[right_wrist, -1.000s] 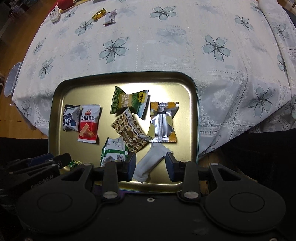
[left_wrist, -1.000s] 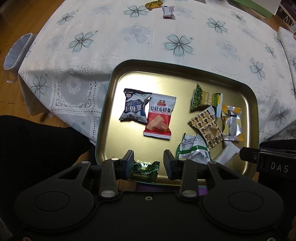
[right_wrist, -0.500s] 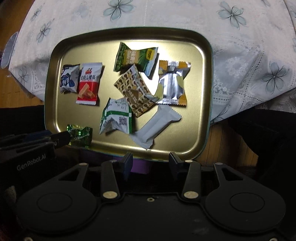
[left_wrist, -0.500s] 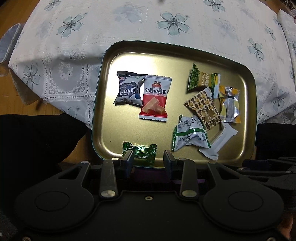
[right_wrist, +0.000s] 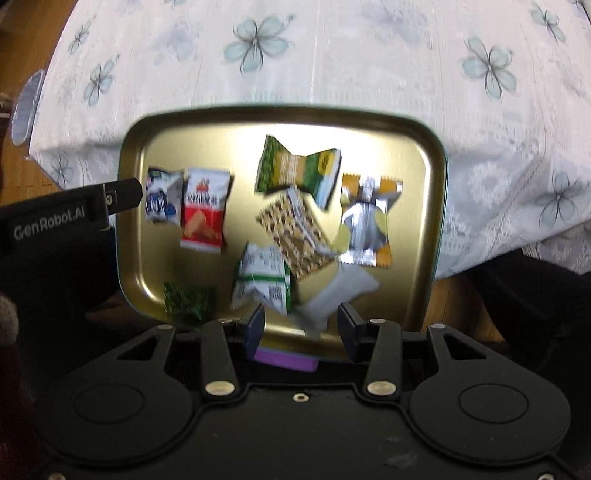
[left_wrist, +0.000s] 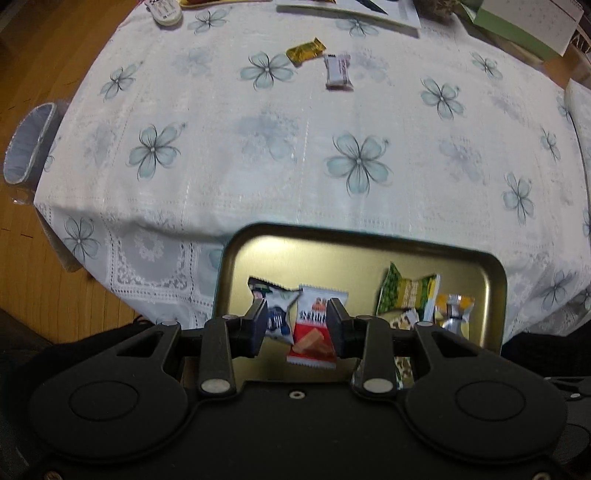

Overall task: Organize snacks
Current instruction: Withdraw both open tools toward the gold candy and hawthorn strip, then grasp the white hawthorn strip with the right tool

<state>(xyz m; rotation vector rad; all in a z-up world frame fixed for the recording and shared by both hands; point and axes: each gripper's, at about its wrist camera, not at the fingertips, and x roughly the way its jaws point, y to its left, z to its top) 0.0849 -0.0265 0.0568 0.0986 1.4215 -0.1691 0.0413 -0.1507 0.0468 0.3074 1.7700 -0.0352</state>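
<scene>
A gold tray (right_wrist: 129, 155) holds several snacks: a dark blue packet (right_wrist: 162, 199), a red-and-white packet (right_wrist: 205, 210), a green-yellow packet (right_wrist: 295, 170), a brown patterned one (right_wrist: 295, 232), a silver-yellow one (right_wrist: 365, 218), a white-green one (right_wrist: 262, 280), a plain white packet (right_wrist: 340, 291) and a green candy (right_wrist: 188, 301). My right gripper (right_wrist: 301, 325) hovers open over the tray's near edge; the white packet's end lies below its gap, unpressed. My left gripper (left_wrist: 297, 326) is open above the blue and red packets, holding nothing. A yellow candy (left_wrist: 306, 51) and a white-pink candy (left_wrist: 338, 72) lie far out on the tablecloth.
The tray (left_wrist: 491, 273) overhangs the near edge of the flowered tablecloth (left_wrist: 258, 177), with a purple object (right_wrist: 286, 360) under it. Papers (left_wrist: 351, 11), a green box (left_wrist: 517, 26) and a white item (left_wrist: 164, 9) line the far side. A bin (left_wrist: 29, 144) stands on the floor, left.
The left gripper left the green candy at the tray's near edge and moved forward over the blue and red packets. The right gripper's jaws widened off the white packet, drew back, then came forward again.
</scene>
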